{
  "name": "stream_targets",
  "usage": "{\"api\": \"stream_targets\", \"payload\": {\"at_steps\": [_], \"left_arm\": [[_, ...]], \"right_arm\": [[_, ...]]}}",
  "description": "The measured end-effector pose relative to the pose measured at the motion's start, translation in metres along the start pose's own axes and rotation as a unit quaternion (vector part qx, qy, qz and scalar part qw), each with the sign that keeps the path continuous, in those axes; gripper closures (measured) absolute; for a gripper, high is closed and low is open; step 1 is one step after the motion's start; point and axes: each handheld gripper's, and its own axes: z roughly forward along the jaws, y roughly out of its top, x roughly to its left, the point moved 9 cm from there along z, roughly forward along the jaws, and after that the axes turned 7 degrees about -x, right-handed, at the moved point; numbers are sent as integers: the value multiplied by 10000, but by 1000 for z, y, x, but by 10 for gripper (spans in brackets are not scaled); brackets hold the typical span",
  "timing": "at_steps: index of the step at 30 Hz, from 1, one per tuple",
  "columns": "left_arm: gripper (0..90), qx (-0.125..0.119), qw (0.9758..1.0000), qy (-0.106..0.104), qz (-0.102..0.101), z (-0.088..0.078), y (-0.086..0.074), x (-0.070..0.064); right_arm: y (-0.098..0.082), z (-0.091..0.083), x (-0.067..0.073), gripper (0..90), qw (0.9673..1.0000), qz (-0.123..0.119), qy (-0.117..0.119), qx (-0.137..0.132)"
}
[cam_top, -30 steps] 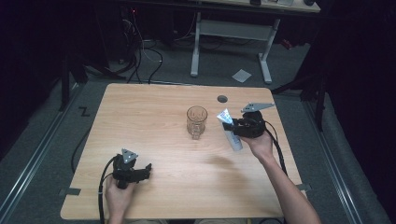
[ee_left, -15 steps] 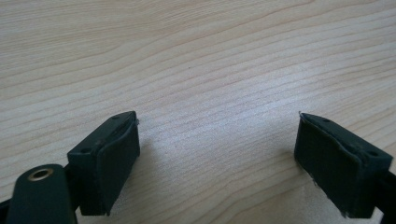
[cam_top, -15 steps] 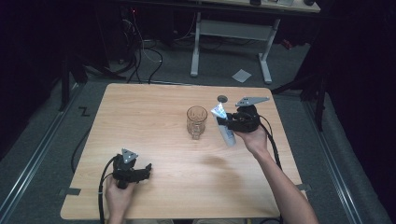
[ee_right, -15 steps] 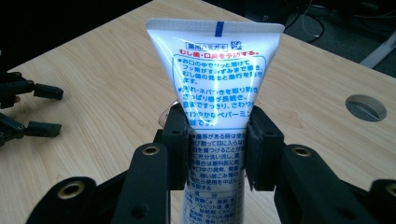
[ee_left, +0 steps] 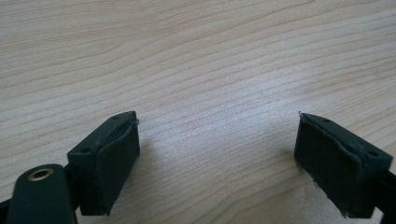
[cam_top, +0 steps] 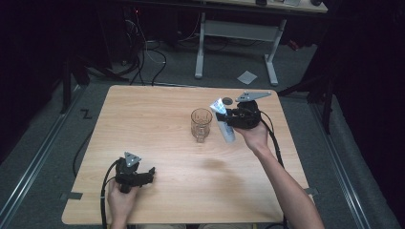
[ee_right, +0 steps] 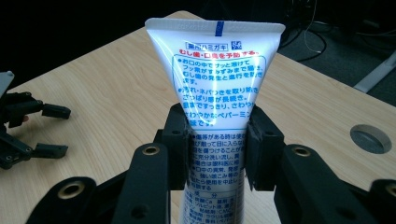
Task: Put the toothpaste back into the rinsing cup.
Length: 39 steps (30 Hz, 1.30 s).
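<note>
One wooden table [cam_top: 157,119] with pale grain carries the whole scene, its top bare under both tongs apart from a round grommet hole [ee_right: 370,138] near the far edge, beyond the right tongs. A clear glass mug [cam_top: 201,124] stands upright on the table just beside the right tongs, on the side towards the left tongs, and apart from them.

The right tongs [ee_right: 218,154], held up off the table in the person's right hand, are pinching a toothpaste tube [ee_right: 215,84] across its body, one black pad pressed on each side edge. The tube is white and glossy, with a flat crimped end that fans out wide beyond the tongs and narrows down between the pads. That crimped end carries a short blue mark at its middle. Below it sits a red-and-blue heading, then blocks of blue Japanese print inside a thin blue outline, with glare washing over part of the text. In the high view the tube [cam_top: 223,121] slants, its crimped end raised and its lower part reaching under the tongs towards the person.

The left tongs [ee_left: 217,163] rest low over the table at the near edge, well apart from the right tongs, spread wide with only bare wood between the pads.
</note>
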Motion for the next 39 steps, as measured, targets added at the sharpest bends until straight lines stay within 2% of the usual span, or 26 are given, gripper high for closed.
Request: {"api": "stream_targets", "payload": {"at_steps": [16,37,39], "left_arm": [[145,-1,10000,-1,0,0,0,0],[144,0,10000,-1,2,0,0,0],[144,-4,10000,3,4,0,0,0]], "right_arm": [[19,16,-3,660,9999,78,-32,-125],[41,37,-10,658,9991,112,-286,-299],[44,40,-11,658,9989,184,-294,-321]]}}
